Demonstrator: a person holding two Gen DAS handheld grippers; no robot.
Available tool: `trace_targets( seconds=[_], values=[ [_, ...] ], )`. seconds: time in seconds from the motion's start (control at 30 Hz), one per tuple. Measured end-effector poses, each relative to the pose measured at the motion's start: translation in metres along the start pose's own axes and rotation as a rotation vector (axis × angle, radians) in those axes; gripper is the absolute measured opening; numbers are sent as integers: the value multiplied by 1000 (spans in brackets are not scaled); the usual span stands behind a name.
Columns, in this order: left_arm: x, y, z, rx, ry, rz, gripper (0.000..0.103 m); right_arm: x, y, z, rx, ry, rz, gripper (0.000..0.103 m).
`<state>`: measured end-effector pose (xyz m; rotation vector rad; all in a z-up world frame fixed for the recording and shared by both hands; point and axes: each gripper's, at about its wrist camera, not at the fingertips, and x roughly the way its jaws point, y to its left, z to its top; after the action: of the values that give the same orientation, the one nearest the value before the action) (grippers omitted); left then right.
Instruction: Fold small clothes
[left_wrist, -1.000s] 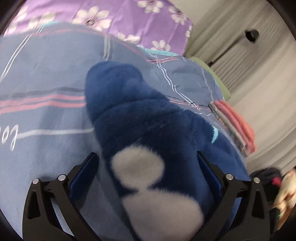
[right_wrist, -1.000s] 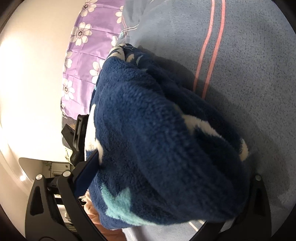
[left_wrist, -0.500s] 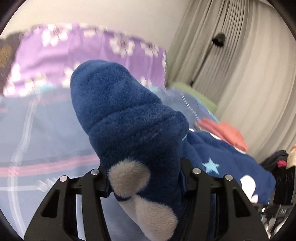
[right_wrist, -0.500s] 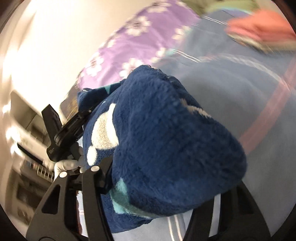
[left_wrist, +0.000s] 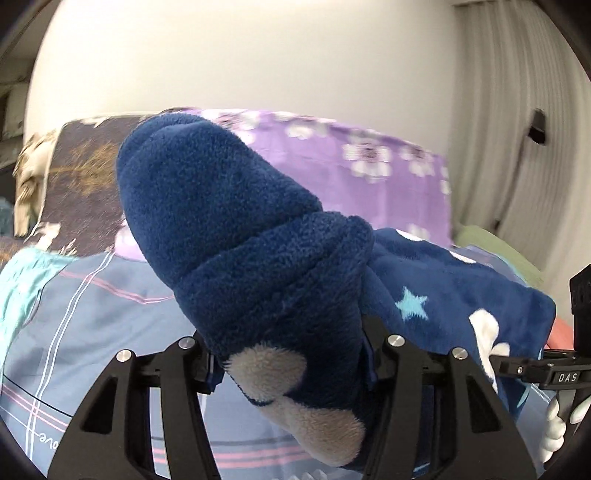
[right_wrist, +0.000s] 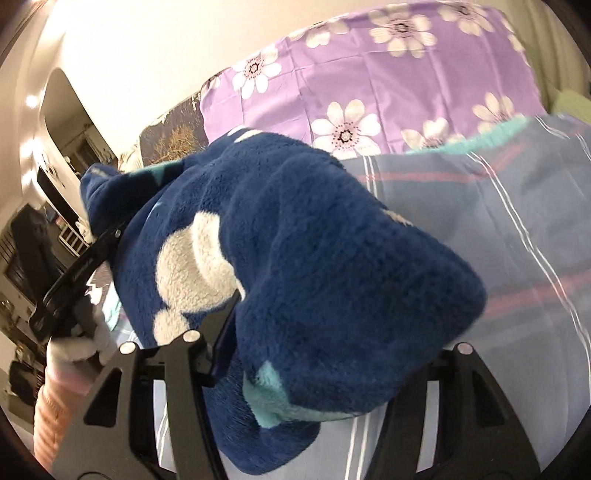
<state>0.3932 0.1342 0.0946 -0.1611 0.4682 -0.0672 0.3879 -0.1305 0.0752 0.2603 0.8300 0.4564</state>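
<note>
A dark blue fleece garment (left_wrist: 236, 206) with white patches and a light blue star hangs lifted above the bed. My left gripper (left_wrist: 291, 365) is shut on a bunched fold of it, which sticks up between the fingers. In the right wrist view the same fleece garment (right_wrist: 314, 240) bulges over my right gripper (right_wrist: 332, 350), which is shut on another thick fold; its right finger is hidden by the cloth. The fabric stretches between the two grippers. The other gripper shows at the edge of each view, at the right (left_wrist: 554, 373) and at the left (right_wrist: 74, 273).
Below lies a blue bedsheet (left_wrist: 74, 314) with pink and white stripes. A purple flowered cover (right_wrist: 369, 74) lies at the back, beside a dark patterned pillow (left_wrist: 85, 173). Curtains (left_wrist: 517, 110) hang at the right. A white-gloved hand (right_wrist: 74, 343) holds the left gripper.
Both grippers closed on folds of the fleece garment and lifted it off the sheet. The views tilted up, so the wall and purple cover now show; the right gripper also rolled.
</note>
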Motion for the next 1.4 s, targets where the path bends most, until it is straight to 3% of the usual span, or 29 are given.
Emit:
trace_targets(
  seconds=[0.2, 0.27, 0.33, 0.4, 0.47, 0.5, 0.57, 0.7, 0.87, 1.0, 1.17, 1.3, 1.4],
  values=[
    [58, 49, -25, -125, 56, 88, 57, 85, -3, 42, -64, 8, -32, 56],
    [81, 58, -39, -145, 93, 113, 63, 117, -9, 46, -59, 15, -58, 59],
    [105, 70, -55, -136, 159, 150, 68, 149, -22, 34, -32, 14, -153, 71],
    [124, 78, -84, -89, 259, 222, 68, 175, -37, 14, -2, 50, -225, 72],
    [117, 84, -101, -48, 271, 227, 69, 183, -50, -2, 36, 61, -230, 74],
    [110, 86, -101, -60, 248, 211, 69, 180, -57, -9, 75, 42, -180, 74],
    [101, 82, -92, -62, 235, 186, 71, 167, -60, -14, 96, 25, -177, 74],
    [77, 56, -92, 71, 220, 166, 77, 128, -44, -20, -2, -19, -235, 74],
    [-3, 8, -110, 108, 141, 43, 90, 46, -6, -54, -156, -143, -260, 84],
    [-74, -24, -129, 128, 72, -4, 97, -28, 24, -97, -226, -239, -267, 98],
    [-155, -55, -143, 122, -15, -10, 102, -99, 51, -143, -274, -296, -244, 101],
    [-203, -75, -154, 140, -28, 53, 102, -145, 73, -174, -298, -311, -275, 101],
    [-237, -91, -164, 161, -48, 53, 102, -172, 83, -192, -291, -340, -285, 101]
  ],
)
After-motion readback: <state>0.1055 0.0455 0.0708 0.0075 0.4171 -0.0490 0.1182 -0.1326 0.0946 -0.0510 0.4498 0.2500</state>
